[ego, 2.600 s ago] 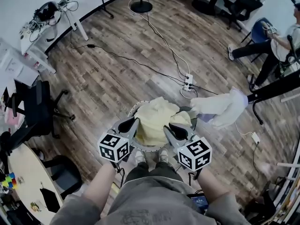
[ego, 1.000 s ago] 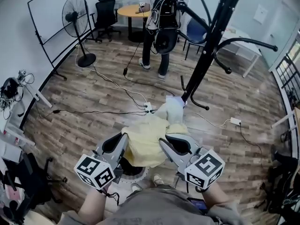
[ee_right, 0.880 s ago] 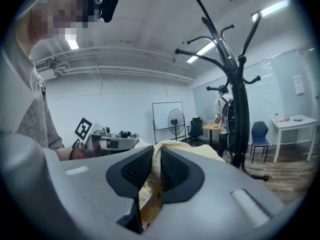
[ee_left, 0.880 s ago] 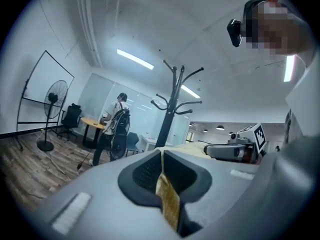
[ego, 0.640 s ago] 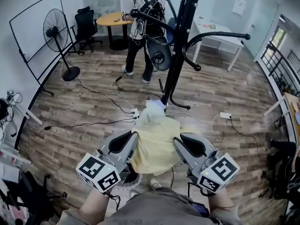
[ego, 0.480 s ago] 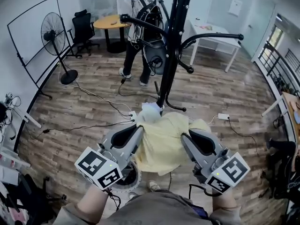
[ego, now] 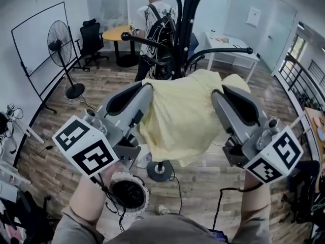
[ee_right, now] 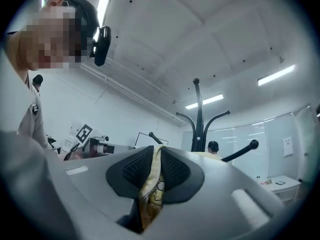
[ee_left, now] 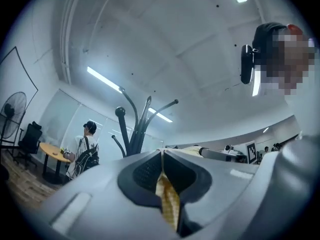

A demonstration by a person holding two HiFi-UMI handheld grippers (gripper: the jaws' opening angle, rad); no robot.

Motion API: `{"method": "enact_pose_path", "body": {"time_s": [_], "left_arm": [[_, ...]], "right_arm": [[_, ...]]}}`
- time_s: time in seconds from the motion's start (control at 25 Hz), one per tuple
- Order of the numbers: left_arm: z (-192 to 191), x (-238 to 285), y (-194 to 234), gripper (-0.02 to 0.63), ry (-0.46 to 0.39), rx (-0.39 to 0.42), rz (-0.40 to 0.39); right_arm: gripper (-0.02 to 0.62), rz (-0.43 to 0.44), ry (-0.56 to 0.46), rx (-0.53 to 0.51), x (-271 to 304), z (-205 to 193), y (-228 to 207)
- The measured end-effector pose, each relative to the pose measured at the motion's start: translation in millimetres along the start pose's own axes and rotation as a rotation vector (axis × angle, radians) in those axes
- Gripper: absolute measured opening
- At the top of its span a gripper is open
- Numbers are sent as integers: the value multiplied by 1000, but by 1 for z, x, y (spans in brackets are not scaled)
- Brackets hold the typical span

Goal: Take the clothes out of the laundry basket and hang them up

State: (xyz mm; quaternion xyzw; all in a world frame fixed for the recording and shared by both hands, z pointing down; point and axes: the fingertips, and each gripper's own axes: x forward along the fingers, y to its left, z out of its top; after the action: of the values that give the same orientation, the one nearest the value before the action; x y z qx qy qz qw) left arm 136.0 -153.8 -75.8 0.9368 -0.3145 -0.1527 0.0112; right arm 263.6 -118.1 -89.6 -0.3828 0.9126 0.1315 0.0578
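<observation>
Head view: left gripper [ego: 144, 88] and right gripper [ego: 217, 93] each clamp the yellow garment [ego: 177, 116], stretched just before the coat rack [ego: 184, 29]. Its middle should drape over a rack arm before either grip opens.

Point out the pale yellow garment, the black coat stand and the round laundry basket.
Pale yellow cloth garment [ego: 177, 116]: head view, draped middle.
Black metal coat stand [ego: 185, 29]: head view, pole.
Round white-rimmed laundry basket [ego: 144, 193]: head view, right rim.

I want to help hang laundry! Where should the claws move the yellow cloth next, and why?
Probably forward onto a coat rack arm: left claw and right claw each pinch the yellow cloth, held raised and spread right before it.
</observation>
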Motion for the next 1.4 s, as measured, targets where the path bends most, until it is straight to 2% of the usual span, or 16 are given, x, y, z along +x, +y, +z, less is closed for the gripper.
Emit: {"method": "enact_pose_path", "body": {"time_s": [0.2, 0.36, 0.6, 0.84, 1.08, 1.28, 1.4], "left_arm": [[28, 36, 14, 18, -22, 70, 27], [29, 63, 33, 20, -28, 86, 37], [-13, 98, 47, 20, 20, 101, 62], [-55, 115, 57, 21, 85, 94, 58], [-100, 117, 64, 20, 130, 15, 57], [-116, 113, 64, 18, 115, -52, 51], [-125, 109, 67, 17, 101, -121, 49]], "right_arm": [[72, -68, -45, -62, 21, 19, -40], [71, -160, -45, -110, 37, 11, -67], [71, -227, -9, -65, 33, -30, -106], [71, -290, 82, -19, 31, -89, -132], [60, -273, 148, 102, 36, -150, -134], [58, -247, 173, 140, 42, -168, -127], [57, -227, 186, 159, 48, -178, -121]]}}
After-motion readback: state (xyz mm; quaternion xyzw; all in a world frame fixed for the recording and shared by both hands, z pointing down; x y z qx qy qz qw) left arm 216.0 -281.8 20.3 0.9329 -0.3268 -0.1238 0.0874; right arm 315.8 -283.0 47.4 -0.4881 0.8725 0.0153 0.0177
